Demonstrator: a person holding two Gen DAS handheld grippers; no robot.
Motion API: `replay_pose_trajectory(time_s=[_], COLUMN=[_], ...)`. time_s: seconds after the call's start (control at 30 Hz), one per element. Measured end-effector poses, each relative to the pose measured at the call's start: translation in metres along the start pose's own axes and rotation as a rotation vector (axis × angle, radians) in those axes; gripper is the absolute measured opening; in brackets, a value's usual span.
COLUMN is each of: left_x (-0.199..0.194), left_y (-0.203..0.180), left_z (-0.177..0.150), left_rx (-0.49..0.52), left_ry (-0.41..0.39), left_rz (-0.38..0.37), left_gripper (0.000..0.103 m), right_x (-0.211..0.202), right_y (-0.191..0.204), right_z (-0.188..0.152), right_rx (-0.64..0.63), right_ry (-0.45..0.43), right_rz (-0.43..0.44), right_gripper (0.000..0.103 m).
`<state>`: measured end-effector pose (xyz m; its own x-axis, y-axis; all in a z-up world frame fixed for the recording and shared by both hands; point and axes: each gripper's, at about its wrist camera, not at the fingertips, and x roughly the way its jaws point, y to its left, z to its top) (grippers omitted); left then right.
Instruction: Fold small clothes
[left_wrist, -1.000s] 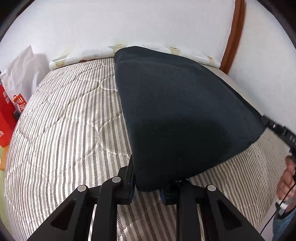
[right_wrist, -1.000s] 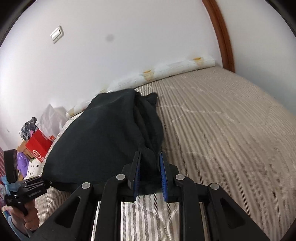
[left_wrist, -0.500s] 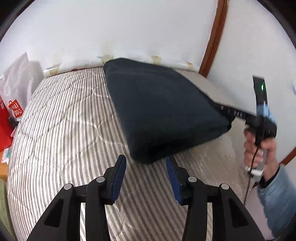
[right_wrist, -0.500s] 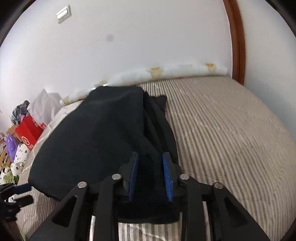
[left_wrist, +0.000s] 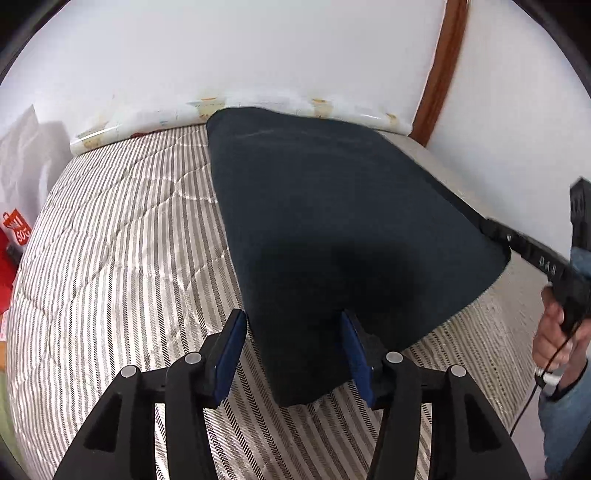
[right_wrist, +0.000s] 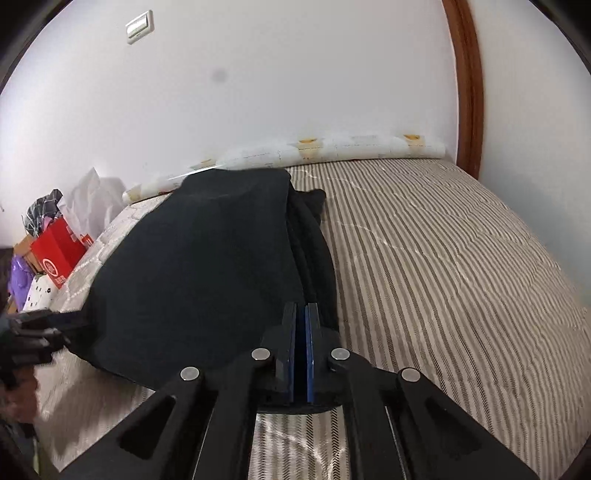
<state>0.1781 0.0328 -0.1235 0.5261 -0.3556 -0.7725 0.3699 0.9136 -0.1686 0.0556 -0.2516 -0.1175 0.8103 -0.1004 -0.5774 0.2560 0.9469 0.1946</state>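
Garment: left corner let go, right corner pinched

Garment (left_wrist: 332, 229), dark, folded, lies on the bed (left_wrist: 110, 258), far edge near the pillow roll (right_wrist: 332, 151) at the wall.

Changes:
- Left gripper (left_wrist: 291, 354): a second ago it was clamped on the near corner; its jaws have just been opening. Now half wide, the near corner sits between the blue pads (left_wrist: 229, 354) but I see no squeeze on it. Reads as a release.
- Right gripper (right_wrist: 303, 354): jaws have just been closing and now stand nearly together. From the left camera, the cloth's other near corner runs right into its tip. Looks pinched on that corner; the right camera itself shows cloth just behind the pads, not clearly in them.

Meaning, my guess: one side of the fold is laid down, the other still needs placing or pulling flat.

Containers: red bag (right_wrist: 59, 254) on the floor off the bed's left side, with other bags beside it. Contents not readable. No clothes visibly in them.
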Motion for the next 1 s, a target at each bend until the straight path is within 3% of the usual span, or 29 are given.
replay_pose_trajectory(time_s=[0.17,0.33,0.37,0.43,0.5,0.6,0.67,0.8,1.0], left_x=[-0.011,-0.008,-0.006,-0.003,-0.004,-0.008,-0.008,-0.011,-0.017], left_y=[0.011,0.015,0.016,0.017,0.017,0.015,0.013,0.011,0.022], left_z=[0.006,0.015,0.016,0.017,0.017,0.016,0.016,0.015,0.029], left_rx=[-0.038,-0.045,-0.045,-0.049,-0.051,-0.045,-0.032,-0.007,-0.017], left_ry=[-0.037,-0.036,-0.030,-0.026,-0.031,-0.039,-0.039,-0.050,-0.080], left_rz=[-0.017,-0.014,-0.015,-0.021,-0.029,-0.048,-0.044,-0.022,0.011], left_gripper=[0.051,0.052,0.052,0.053,0.053,0.053,0.053,0.053,0.053], right_x=[0.005,0.046,0.057,0.075,0.071,0.037,0.036,0.053,0.034], right_y=[0.011,0.010,0.011,0.012,0.007,-0.017,-0.021,-0.011,-0.008], right_z=[0.029,0.053,0.054,0.054,0.052,0.050,0.043,0.033,0.063], right_rx=[-0.027,0.049,0.054,0.054,0.059,0.136,0.144,0.080,0.024], right_ry=[0.002,0.077,0.109,0.166,0.117,-0.036,-0.029,0.065,0.073], right_rz=[0.065,0.079,0.060,0.057,0.068,0.125,0.111,0.046,0.050], right_gripper=[0.024,0.024,0.021,0.003,0.003,0.002,0.002,0.003,0.008])
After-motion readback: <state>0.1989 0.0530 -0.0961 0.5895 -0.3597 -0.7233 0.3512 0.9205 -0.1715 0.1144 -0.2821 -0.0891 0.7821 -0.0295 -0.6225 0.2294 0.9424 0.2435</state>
